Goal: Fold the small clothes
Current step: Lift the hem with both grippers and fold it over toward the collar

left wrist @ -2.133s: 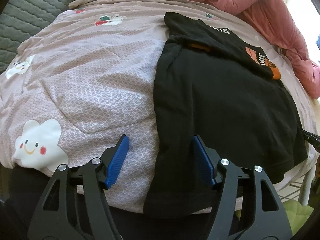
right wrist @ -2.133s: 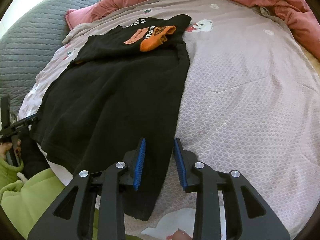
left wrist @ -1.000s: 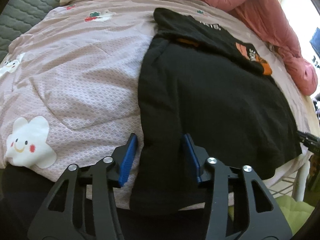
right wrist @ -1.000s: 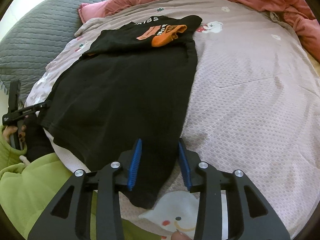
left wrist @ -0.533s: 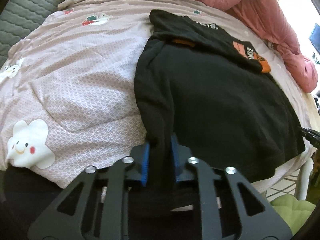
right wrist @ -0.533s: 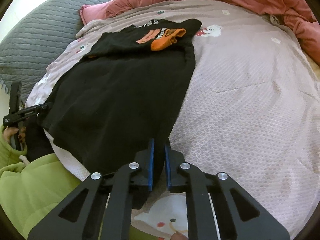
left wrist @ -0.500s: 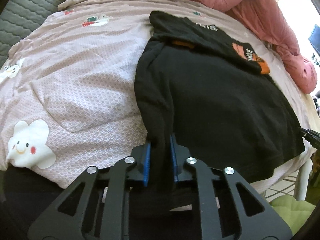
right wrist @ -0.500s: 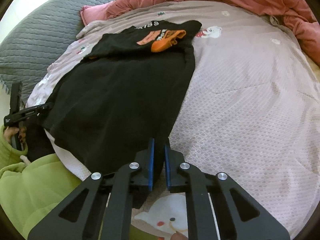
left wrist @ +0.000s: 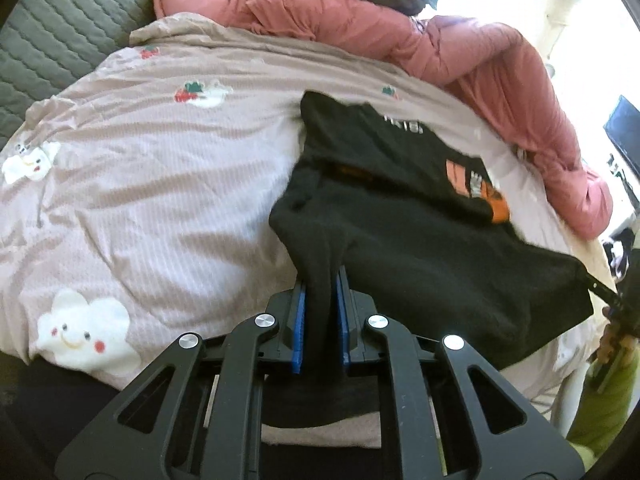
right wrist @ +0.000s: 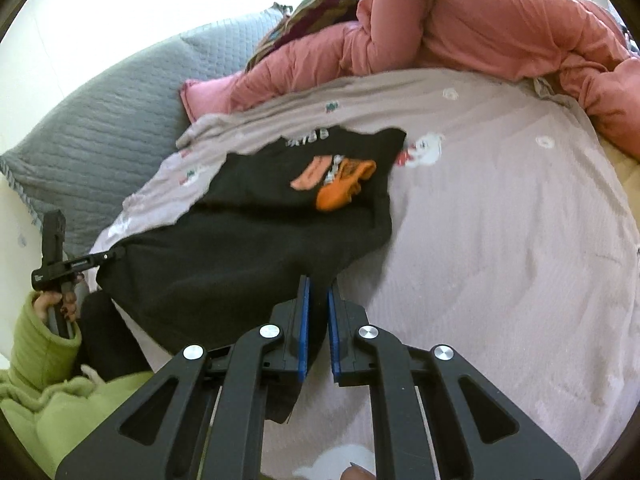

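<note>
A black shirt (left wrist: 432, 248) with an orange print (left wrist: 476, 188) lies on the pale pink bedspread (left wrist: 160, 184), its far part folded over. My left gripper (left wrist: 320, 280) is shut on the shirt's near left corner, and the cloth rises in a tight ridge between the blue pads. In the right wrist view the same black shirt (right wrist: 224, 252) shows its orange print (right wrist: 340, 184). My right gripper (right wrist: 316, 284) is shut on the near right corner. Both near corners hang lifted off the bed, and the hem sags between them.
A rumpled pink duvet (left wrist: 440, 32) runs along the far and right edges of the bed. A grey quilted cover (right wrist: 100, 128) lies at the left. A green sleeve (right wrist: 36, 364) and a hand holding the left gripper's handle (right wrist: 56, 252) sit at the bed's near edge.
Both grippers went from open over the shirt's near corners to shut on them, then rose, pulling the hem up off the bedspread. The view has tilted toward the far side of the bed.
</note>
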Motion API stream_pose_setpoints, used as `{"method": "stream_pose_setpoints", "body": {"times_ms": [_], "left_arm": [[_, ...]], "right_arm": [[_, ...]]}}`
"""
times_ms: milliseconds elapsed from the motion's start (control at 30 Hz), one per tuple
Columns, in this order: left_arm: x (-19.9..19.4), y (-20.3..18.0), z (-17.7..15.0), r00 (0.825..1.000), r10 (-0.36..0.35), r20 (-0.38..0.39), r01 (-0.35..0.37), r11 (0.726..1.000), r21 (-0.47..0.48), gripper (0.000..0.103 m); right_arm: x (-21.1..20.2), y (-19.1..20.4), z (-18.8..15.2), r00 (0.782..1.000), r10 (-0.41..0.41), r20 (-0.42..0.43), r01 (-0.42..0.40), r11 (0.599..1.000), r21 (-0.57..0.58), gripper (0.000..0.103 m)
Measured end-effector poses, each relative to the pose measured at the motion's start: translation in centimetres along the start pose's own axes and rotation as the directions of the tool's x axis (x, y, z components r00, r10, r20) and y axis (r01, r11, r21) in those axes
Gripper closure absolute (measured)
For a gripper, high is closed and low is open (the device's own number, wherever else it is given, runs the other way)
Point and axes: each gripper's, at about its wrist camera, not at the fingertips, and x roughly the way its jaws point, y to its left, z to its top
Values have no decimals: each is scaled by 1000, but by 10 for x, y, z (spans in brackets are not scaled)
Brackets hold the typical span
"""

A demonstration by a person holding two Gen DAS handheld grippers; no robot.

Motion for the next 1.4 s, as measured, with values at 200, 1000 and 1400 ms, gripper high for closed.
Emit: {"method": "stream_pose_setpoints", "body": {"times_ms": [200, 1000, 1400], "left_arm": [[-2, -13, 32, 998, 11, 59, -11, 1000, 2, 97], [77, -19, 150, 997, 21, 74, -17, 999, -45, 97], [158, 2, 170, 1000, 17, -20, -19, 995, -95, 96]], "right_arm": [[4, -2, 29, 999, -6, 52, 6, 1000, -5, 96], [73, -45, 120, 990, -115, 79, 109, 991, 84, 96], [146, -75, 131, 978, -203, -43, 207, 969, 134, 96]]}}
